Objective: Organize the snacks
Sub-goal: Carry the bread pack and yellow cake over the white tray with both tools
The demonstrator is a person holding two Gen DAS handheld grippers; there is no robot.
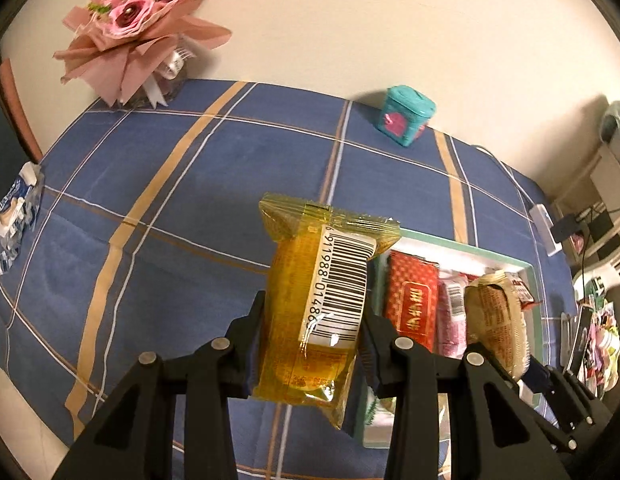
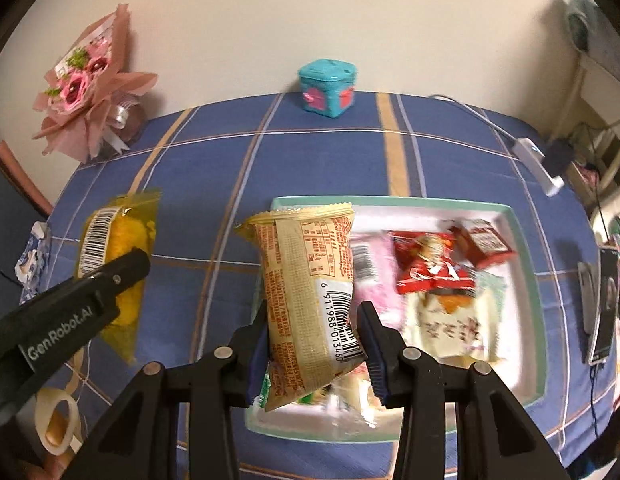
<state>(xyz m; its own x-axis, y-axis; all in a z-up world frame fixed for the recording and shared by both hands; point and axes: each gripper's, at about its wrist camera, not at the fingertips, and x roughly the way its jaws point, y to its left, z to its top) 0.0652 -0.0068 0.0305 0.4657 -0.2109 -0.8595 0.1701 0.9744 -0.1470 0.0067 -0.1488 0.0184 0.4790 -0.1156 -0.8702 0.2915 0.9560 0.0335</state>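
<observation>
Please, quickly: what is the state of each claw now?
Left claw: closed on the yellow snack packet.
Right claw: closed on the beige snack packet.

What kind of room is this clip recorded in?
Probably a lived-in home room, not a lab. A plaid blue cloth covers the surface, a pink paper-wrapped bouquet leans on the wall, and a cluttered shelf stands at the side.

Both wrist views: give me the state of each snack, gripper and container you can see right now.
Left gripper: shut on yellow snack pack.
Yellow snack pack: sealed, held clear of the cloth.
Right gripper: shut on tan snack pack.
Tan snack pack: sealed, held over the tray.
Tray: open, several packets lying inside.
Teal box: lid shut, upright by the wall.
</observation>
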